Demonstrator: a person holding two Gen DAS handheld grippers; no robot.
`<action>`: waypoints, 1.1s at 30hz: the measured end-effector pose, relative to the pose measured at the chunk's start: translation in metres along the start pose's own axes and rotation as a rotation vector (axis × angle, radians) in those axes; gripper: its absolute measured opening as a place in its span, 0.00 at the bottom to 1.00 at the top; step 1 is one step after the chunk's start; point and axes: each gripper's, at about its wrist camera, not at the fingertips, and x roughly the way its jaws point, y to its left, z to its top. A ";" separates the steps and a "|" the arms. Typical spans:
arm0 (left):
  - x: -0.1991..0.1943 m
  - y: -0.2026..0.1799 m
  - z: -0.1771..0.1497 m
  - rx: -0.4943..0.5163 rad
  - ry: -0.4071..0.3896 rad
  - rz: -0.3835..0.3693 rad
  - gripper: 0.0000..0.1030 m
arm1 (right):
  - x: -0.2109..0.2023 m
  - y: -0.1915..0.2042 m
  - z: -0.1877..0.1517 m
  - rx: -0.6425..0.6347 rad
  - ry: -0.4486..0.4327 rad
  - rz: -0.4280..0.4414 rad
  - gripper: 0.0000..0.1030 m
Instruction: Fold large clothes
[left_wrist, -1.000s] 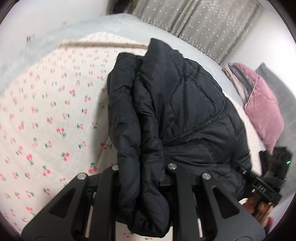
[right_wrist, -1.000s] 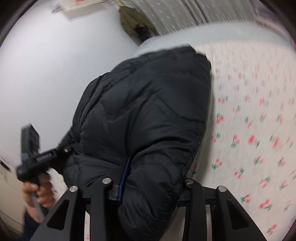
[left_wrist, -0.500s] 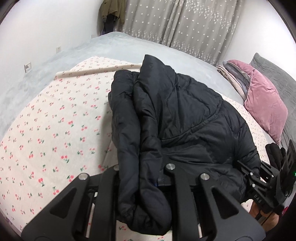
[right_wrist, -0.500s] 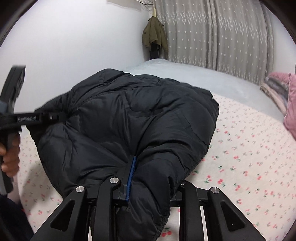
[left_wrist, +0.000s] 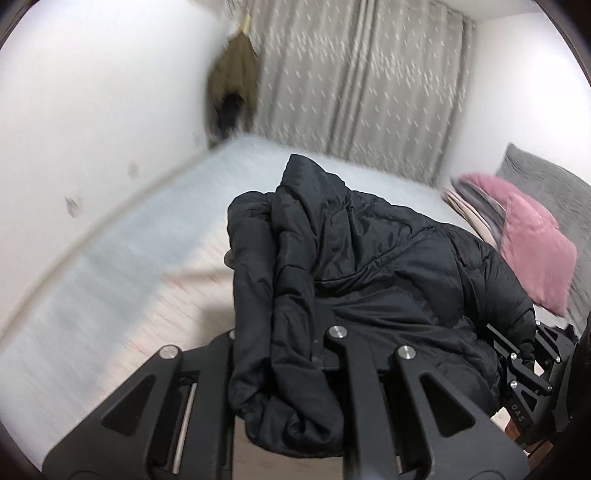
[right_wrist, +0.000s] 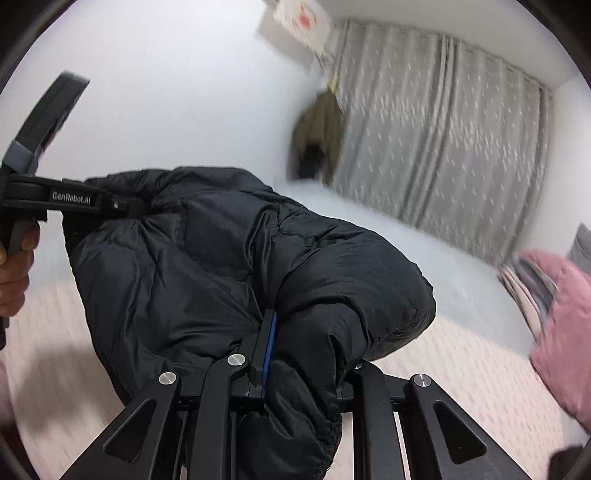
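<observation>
Both views have tilted up since half a second ago: more wall and curtain (left_wrist: 354, 81) show, less of the cherry-print bedsheet (right_wrist: 443, 373), and the background is smeared.

Your left hand-held gripper (left_wrist: 284, 354) is clamped on a thick fold of the black puffer jacket (left_wrist: 362, 266), with fabric bulging out between and below its fingers. Your right hand-held gripper (right_wrist: 299, 354) is likewise clamped on the jacket's other end.

From the right wrist view, your left hand (right_wrist: 13, 280) grips its handle at the left edge, the tool reaching level into the jacket.

Jacket hangs bunched between both tools above the bed (left_wrist: 122, 258). Pink pillow (left_wrist: 535, 247) lies at the right.
</observation>
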 end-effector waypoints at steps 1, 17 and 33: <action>-0.009 0.019 0.011 0.007 -0.024 0.024 0.14 | 0.006 0.018 0.015 0.016 -0.031 0.026 0.18; 0.028 0.333 -0.111 -0.264 0.190 0.358 0.36 | 0.164 0.311 -0.033 0.270 0.319 0.576 0.34; -0.086 0.271 -0.107 -0.329 0.130 0.580 0.54 | 0.122 0.213 -0.034 0.318 0.379 0.623 0.68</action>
